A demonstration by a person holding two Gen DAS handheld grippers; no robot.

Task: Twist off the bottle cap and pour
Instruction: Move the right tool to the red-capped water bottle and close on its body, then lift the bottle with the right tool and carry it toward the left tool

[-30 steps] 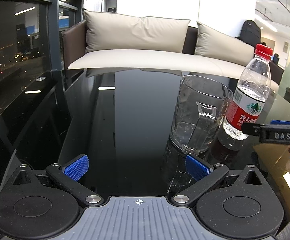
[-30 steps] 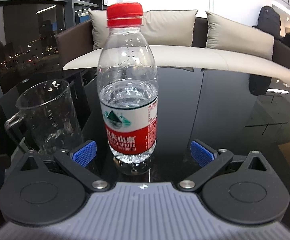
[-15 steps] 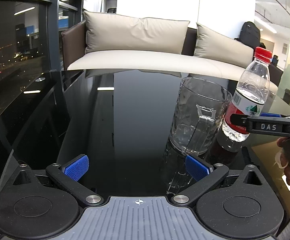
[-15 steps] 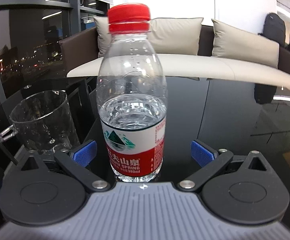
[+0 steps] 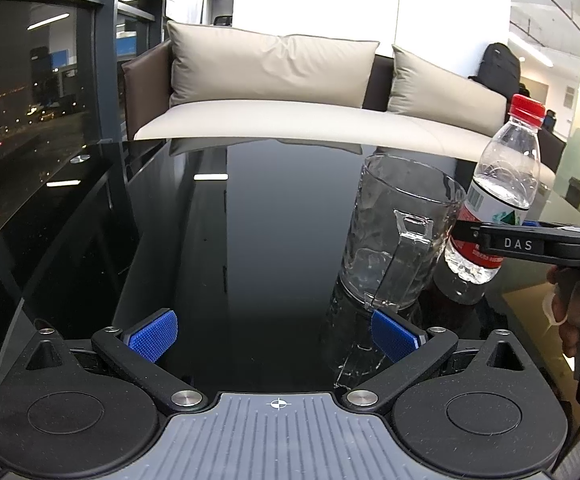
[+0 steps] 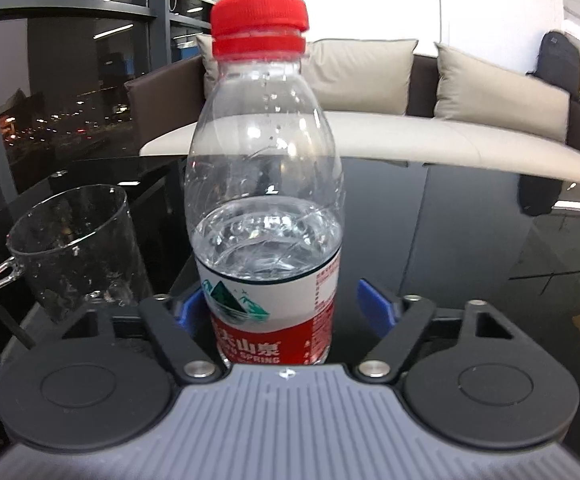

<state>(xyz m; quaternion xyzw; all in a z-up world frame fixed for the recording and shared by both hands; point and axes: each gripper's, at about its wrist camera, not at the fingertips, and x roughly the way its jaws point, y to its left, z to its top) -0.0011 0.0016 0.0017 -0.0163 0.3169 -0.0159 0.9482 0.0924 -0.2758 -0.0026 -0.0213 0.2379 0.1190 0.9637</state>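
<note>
A clear water bottle (image 6: 264, 208) with a red cap (image 6: 258, 24) and a red-and-white label stands upright on the black glass table (image 5: 250, 220), about half full. It sits between the blue pads of my right gripper (image 6: 278, 306); the jaws are narrowed around its lower body, with a small gap still showing on the right side. An empty glass mug (image 5: 397, 232) with a handle stands just left of the bottle (image 5: 497, 200). My left gripper (image 5: 274, 336) is open and empty, low over the table in front of the mug. The right gripper shows in the left wrist view (image 5: 529, 242).
A beige sofa (image 5: 290, 120) with cushions runs along the table's far edge. Dark windows are on the left. A black backpack (image 5: 499, 64) stands behind the sofa at the right. The table's right edge (image 5: 561, 208) lies beyond the bottle.
My right gripper has moved forward around the bottle and its jaws have narrowed toward the label. The left gripper has stayed in place.
</note>
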